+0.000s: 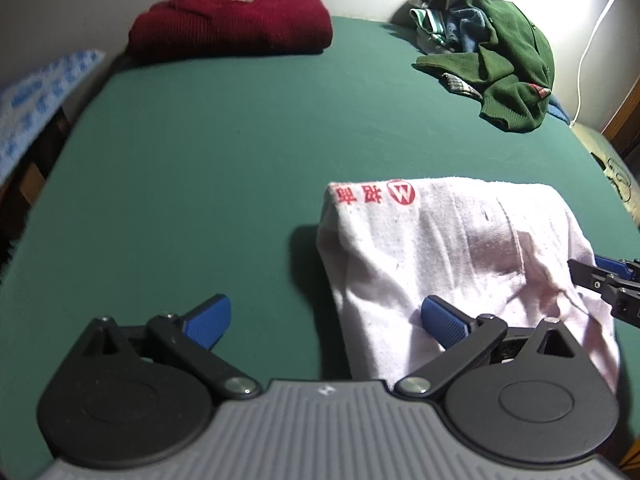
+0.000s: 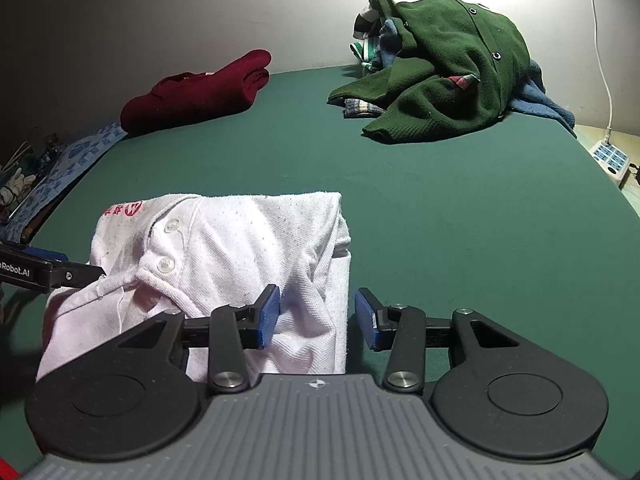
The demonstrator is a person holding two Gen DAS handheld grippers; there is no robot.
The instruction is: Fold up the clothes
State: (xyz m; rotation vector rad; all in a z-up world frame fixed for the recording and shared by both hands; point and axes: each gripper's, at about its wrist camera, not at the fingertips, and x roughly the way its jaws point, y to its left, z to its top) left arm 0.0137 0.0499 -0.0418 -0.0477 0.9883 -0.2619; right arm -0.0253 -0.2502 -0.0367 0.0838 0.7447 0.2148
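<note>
A folded white polo shirt point(image 1: 460, 248) with red print and buttons point(image 2: 224, 248) lies on the green table. My left gripper point(image 1: 326, 320) is open wide at the shirt's left edge; its right pad point(image 1: 442, 320) rests over the cloth and its left pad point(image 1: 210, 320) is over bare table. My right gripper point(image 2: 318, 316) is open and straddles the shirt's right edge, with a fold of cloth between the pads but not clamped. Each gripper shows in the other's view: the right gripper point(image 1: 592, 276) and the left gripper point(image 2: 76, 270) sit at opposite sides of the shirt.
A folded dark red sweater point(image 1: 232, 24) point(image 2: 200, 92) lies at the back left. A heap of clothes topped by a green cardigan point(image 1: 504, 56) point(image 2: 448, 68) sits at the back right. A power strip point(image 2: 610, 158) and white cable point(image 2: 600, 40) are off the right edge.
</note>
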